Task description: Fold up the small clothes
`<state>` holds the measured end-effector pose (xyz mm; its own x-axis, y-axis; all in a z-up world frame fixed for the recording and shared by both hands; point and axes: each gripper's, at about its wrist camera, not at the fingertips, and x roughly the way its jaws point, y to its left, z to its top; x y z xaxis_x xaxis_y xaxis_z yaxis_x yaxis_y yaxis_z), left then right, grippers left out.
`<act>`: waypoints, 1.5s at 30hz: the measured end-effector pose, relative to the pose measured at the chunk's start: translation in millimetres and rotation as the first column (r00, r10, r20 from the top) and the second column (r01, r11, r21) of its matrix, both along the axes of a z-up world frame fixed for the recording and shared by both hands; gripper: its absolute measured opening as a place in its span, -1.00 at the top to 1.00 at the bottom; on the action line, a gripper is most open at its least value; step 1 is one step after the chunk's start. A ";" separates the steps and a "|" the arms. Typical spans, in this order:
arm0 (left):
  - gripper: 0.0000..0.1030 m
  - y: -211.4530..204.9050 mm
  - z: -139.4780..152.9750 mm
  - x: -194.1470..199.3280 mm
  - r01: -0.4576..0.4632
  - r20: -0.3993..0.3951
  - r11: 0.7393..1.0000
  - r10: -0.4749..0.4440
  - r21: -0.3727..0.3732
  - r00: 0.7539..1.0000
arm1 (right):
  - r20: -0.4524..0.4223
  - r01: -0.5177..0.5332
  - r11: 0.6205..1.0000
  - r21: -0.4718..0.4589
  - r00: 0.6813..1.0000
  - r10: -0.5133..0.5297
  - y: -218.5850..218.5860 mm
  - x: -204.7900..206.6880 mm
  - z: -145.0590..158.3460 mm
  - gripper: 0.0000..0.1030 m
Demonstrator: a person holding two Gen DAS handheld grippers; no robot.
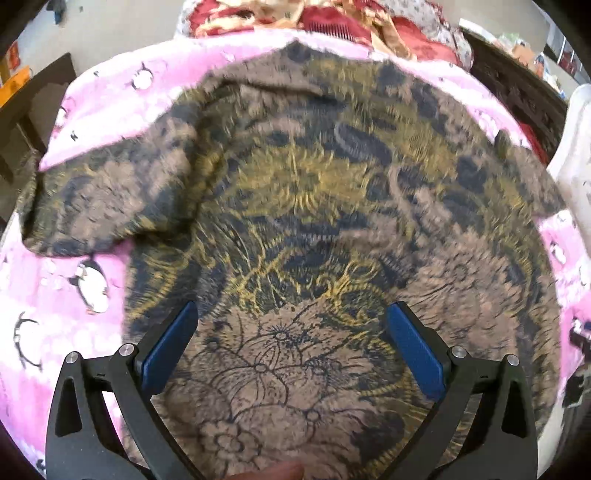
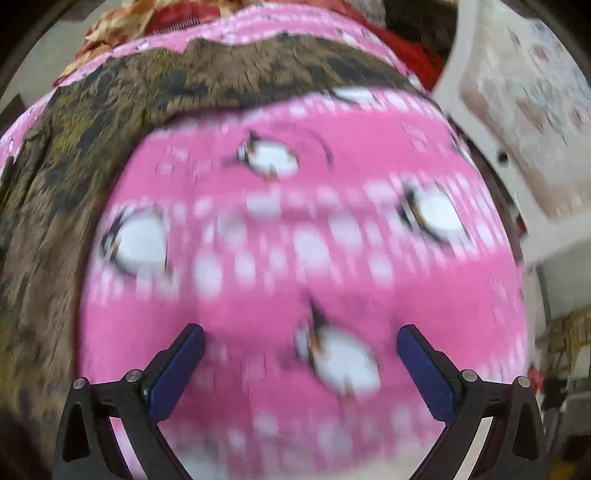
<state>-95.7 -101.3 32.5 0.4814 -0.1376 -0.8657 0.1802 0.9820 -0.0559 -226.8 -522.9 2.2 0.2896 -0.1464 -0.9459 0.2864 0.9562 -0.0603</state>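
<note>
Surface: pink blanket (image 2: 295, 258) with penguin print lay under everything.
Left hand-held gripper (image 1: 291, 314): spread wide, empty, over the garment.
Right hand-held gripper (image 2: 301, 336): spread, empty, over bare blanket.
Garment (image 1: 295, 192): brown floral, flat on the blanket.
Beyond: red cloth (image 1: 332, 18).

Bare pink blanket (image 2: 295, 229) right of garment (image 1: 295, 203); white basket (image 2: 517, 129) beyond.

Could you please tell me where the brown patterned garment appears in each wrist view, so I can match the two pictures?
Left wrist: the brown patterned garment fills the centre, under the open left gripper.
Right wrist: it curves along the left and top edges.
Shared landmark: the pink penguin blanket.
</note>
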 end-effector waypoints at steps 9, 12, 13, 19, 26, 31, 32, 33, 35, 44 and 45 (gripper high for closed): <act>-0.99 0.5 28.1 -6.8 -0.033 0.058 0.999 0.032 0.029 0.998 | 0.399 -0.098 0.991 0.090 0.915 0.055 109.2 42.9 97.0 -0.99; -0.99 6.6 32.2 -7.3 -0.045 0.062 0.999 0.044 0.027 0.997 | 0.460 -0.102 0.985 0.142 0.887 0.025 154.6 71.4 99.0 -0.99; -0.99 9.1 33.1 -7.8 -0.052 0.061 0.998 0.050 0.027 0.997 | 0.471 -0.110 0.982 0.156 0.882 0.024 164.1 76.9 96.5 -0.99; -0.99 17.5 30.6 -1.5 -0.073 0.050 0.997 0.072 0.035 0.996 | 0.473 -0.204 0.979 -0.012 0.861 0.185 213.8 103.6 56.4 -0.99; -0.99 18.1 29.4 9.5 -0.094 0.047 0.995 0.093 0.018 0.995 | 0.342 -0.185 0.982 -0.032 0.922 0.184 173.5 120.8 -10.6 -1.00; -0.99 12.8 24.9 18.1 -0.086 0.034 0.996 0.086 0.020 0.996 | 0.298 -0.185 0.978 -0.100 0.932 0.207 179.5 129.0 -21.3 -1.00; -0.99 11.1 23.6 19.8 -0.084 0.032 0.996 0.083 0.023 0.996 | 0.297 -0.183 0.978 -0.099 0.933 0.205 177.7 131.5 -23.9 -1.00; -0.99 9.6 22.1 21.4 -0.081 0.029 0.996 0.081 0.022 0.996 | 0.298 -0.183 0.979 -0.096 0.933 0.203 175.9 132.8 -25.6 -1.00; -0.99 6.2 19.5 24.3 -0.079 0.022 0.997 0.079 0.021 0.997 | 0.300 -0.180 0.979 -0.094 0.933 0.200 174.9 134.8 -26.5 -1.00; -0.99 -3.2 -4.1 27.8 -0.060 0.011 0.998 0.059 0.038 0.998 | 0.319 -0.178 0.979 -0.104 0.926 0.202 180.2 126.3 -21.7 -1.00; -0.99 -3.5 -6.3 27.2 -0.062 0.008 0.997 0.062 0.040 0.998 | 0.320 -0.178 0.979 -0.102 0.926 0.201 180.0 127.2 -21.6 -1.00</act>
<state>-68.4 -104.8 26.2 0.4940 -0.0726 -0.8665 0.1193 0.9927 -0.0151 -99.7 -342.9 -19.4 0.6100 -0.1201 -0.7832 0.1153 0.9914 -0.0622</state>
